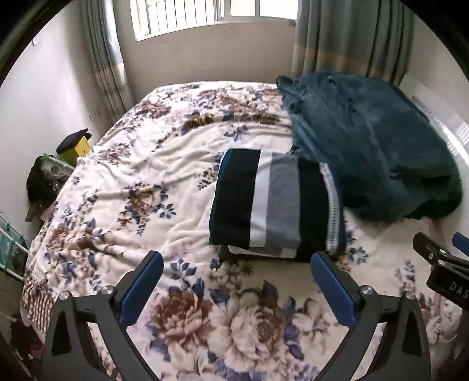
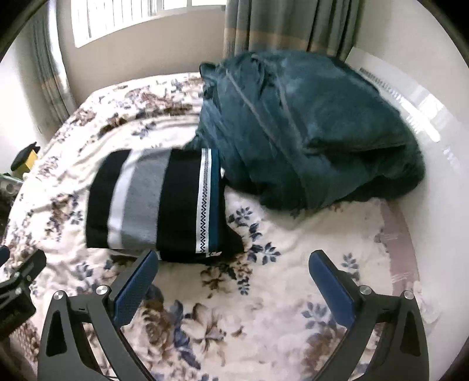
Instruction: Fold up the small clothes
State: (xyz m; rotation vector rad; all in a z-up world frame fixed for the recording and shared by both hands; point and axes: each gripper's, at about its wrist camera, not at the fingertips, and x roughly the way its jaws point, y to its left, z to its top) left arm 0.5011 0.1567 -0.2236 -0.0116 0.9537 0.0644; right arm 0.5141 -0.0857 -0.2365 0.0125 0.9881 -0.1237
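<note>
Hovering released and empty, left gripper [image 1: 236, 272] and right gripper [image 2: 233, 271] face the folded black, white and grey striped garment [image 2: 158, 205]; likely next, another piece from the rumpled teal fleece heap [image 2: 307, 129].

A floral blanket [image 1: 140, 181] covers the bed. On it, toward the window [image 1: 205, 14], a heaped teal blanket [image 1: 375, 146] lies near the striped curtain [image 1: 351, 38]. Off the bed's opposite side stands a yellow birdhouse-like box [image 1: 76, 146] with a dark roof.
</note>
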